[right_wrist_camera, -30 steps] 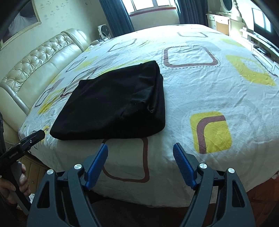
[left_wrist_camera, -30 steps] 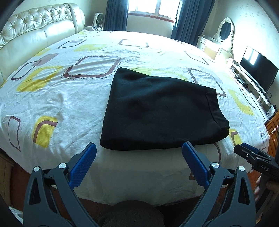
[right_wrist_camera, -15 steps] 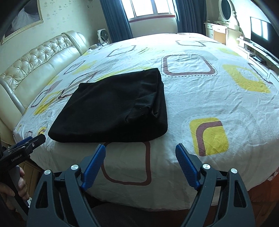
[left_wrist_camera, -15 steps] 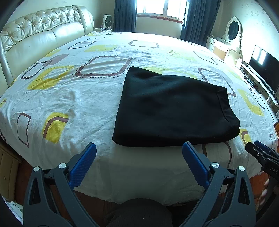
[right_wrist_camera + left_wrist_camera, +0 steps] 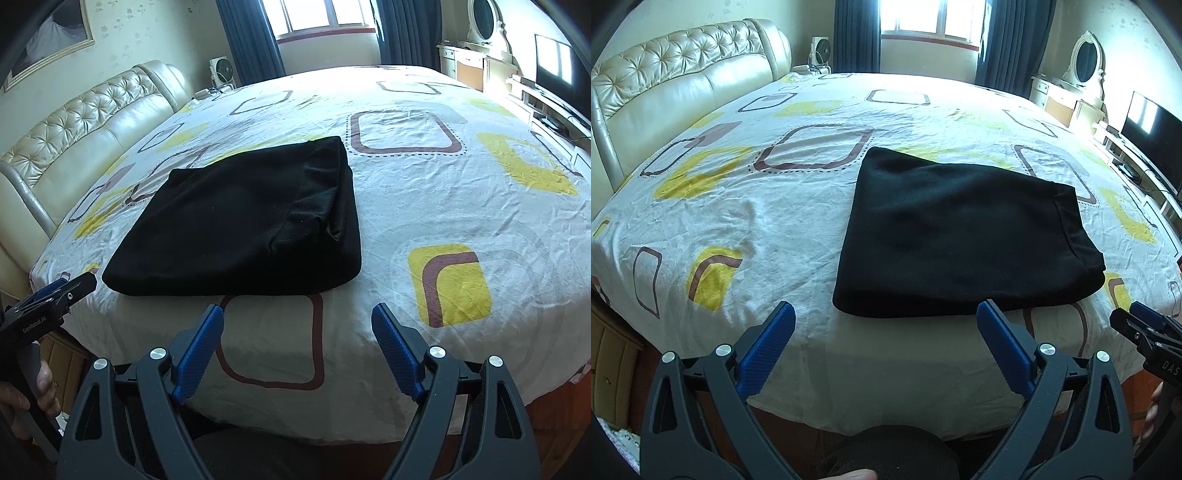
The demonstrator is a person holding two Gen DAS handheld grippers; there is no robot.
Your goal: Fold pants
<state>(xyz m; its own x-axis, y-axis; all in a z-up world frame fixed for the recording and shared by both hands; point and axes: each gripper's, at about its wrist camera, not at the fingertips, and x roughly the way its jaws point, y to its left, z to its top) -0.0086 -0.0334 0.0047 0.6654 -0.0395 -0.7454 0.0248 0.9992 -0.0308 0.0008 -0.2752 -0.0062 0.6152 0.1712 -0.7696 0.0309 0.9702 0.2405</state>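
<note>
The black pants (image 5: 964, 236) lie folded near the front edge of the bed (image 5: 738, 206), so a careless brush could, I think, drag them off or undo the fold, while the left gripper (image 5: 886, 334) and right gripper (image 5: 297, 336) hover before the edge, both spread wide and empty.

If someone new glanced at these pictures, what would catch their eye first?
The black folded pants stand out, lying flat near the front edge of the patterned bed sheet. Next come the open left gripper and right gripper, both short of the pants and holding nothing.
</note>
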